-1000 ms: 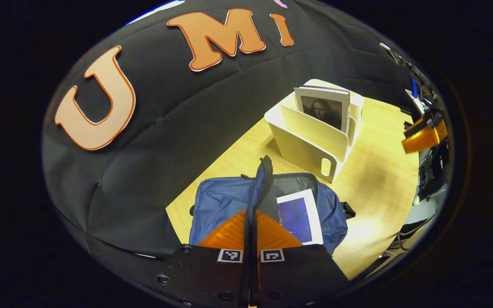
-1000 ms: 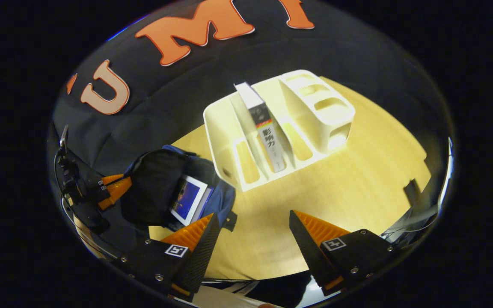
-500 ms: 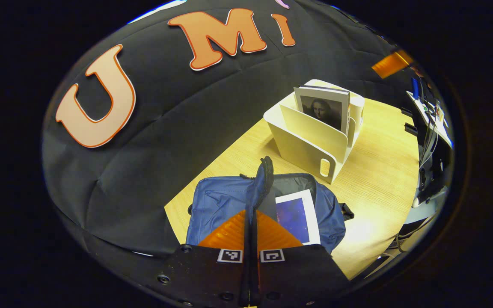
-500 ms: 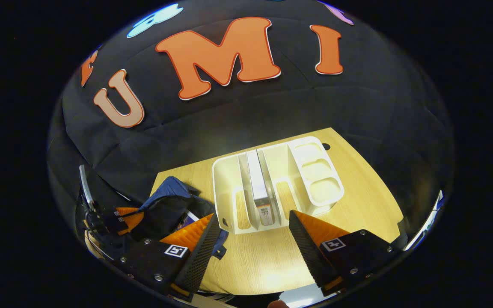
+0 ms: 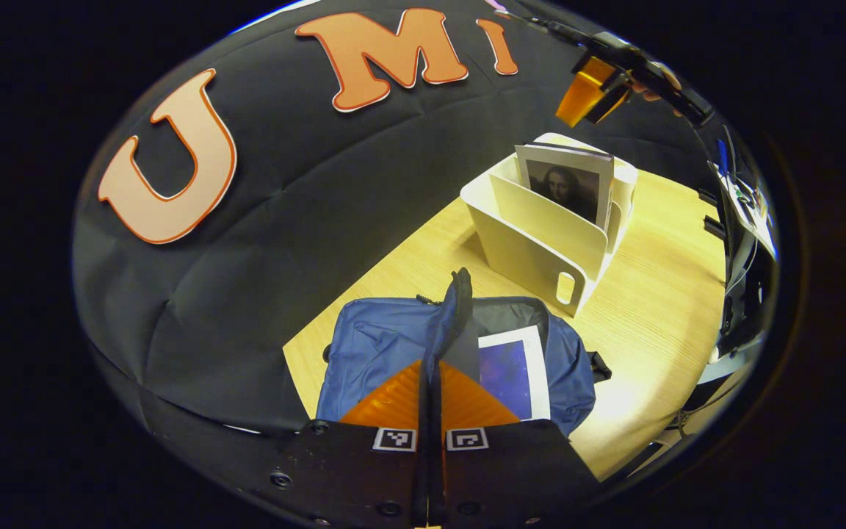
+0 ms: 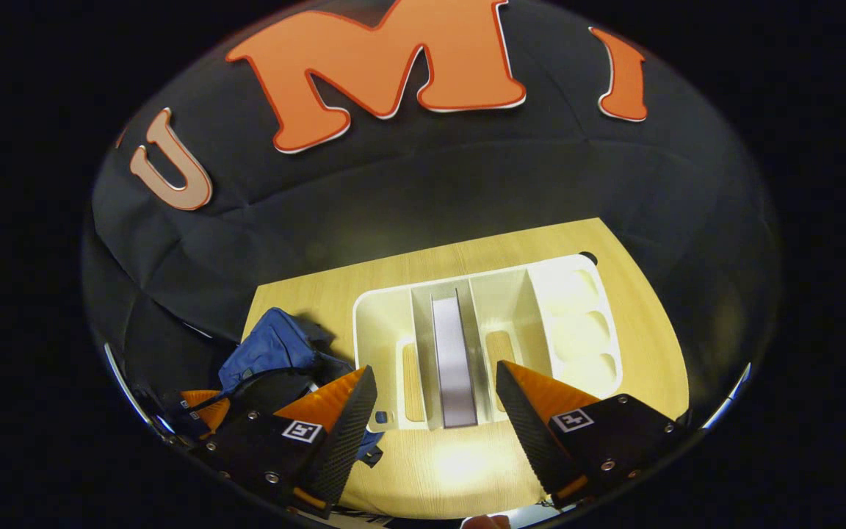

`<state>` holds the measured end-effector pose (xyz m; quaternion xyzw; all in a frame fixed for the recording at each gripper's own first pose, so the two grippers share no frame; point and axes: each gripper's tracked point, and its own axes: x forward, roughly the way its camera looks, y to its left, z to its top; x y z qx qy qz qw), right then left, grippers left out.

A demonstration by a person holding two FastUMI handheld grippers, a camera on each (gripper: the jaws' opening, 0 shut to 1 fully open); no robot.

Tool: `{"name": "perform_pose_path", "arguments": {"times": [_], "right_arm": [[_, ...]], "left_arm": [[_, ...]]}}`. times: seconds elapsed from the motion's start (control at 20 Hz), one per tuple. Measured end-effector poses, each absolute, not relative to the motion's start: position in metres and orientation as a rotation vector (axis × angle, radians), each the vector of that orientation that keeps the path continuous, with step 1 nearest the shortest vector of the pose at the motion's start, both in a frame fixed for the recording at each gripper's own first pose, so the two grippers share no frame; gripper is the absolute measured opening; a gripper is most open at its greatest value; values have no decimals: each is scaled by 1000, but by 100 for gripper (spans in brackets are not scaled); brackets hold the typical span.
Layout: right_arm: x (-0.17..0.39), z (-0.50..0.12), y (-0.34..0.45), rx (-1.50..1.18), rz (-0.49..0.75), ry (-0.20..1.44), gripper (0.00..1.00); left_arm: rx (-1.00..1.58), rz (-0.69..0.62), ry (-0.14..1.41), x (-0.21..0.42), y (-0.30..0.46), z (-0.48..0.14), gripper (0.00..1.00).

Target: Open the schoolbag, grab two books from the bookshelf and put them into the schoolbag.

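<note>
While left gripper (image 5: 430, 382) pinches schoolbag flap (image 5: 446, 316), right gripper (image 6: 434, 393) spread above shelved book (image 6: 454, 360)

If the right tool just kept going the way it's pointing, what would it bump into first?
Most likely the upright book standing in the white plastic bookshelf. The open right tool is lined up with the book's top edge, with nothing between them, though depth is hard to judge.

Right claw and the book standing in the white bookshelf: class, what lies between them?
Nothing. In the right gripper view the open right claw hangs above the book in the bookshelf, with only air between.
</note>
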<state>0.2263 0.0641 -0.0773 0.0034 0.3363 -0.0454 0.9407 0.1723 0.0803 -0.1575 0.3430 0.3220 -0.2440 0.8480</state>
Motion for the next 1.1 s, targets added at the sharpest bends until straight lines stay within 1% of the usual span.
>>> {"name": "perform_pose_path", "arguments": {"times": [0.05,0.25,0.55,0.7,0.8,0.85,0.9,0.95,1.0,1.05,1.1], "right_arm": [[235,-86,60,-11,-111,710,97],[258,-115,59,-34,-116,788,98],[272,-146,40,-91,-170,872,98],[272,-144,41,-77,-174,878,34],[272,-144,41,-81,-176,878,31],[272,-144,40,-86,-178,876,31],[272,-143,40,-87,-176,874,39],[272,-141,41,-84,-174,868,31],[271,-140,43,-76,-172,863,39],[270,-137,45,-72,-164,859,31],[265,-131,46,-75,-159,852,30]], "left_arm": [[720,-513,685,172,81,-159,1],[702,-504,700,173,84,-163,1],[706,-500,717,175,86,-166,1],[713,-498,720,177,88,-167,1],[715,-498,720,178,88,-167,1],[714,-499,721,177,87,-167,1],[714,-499,721,176,87,-165,1],[714,-499,721,176,88,-165,1],[714,-498,721,177,88,-167,1],[713,-499,721,177,88,-167,1],[712,-500,721,176,89,-167,1]]}}
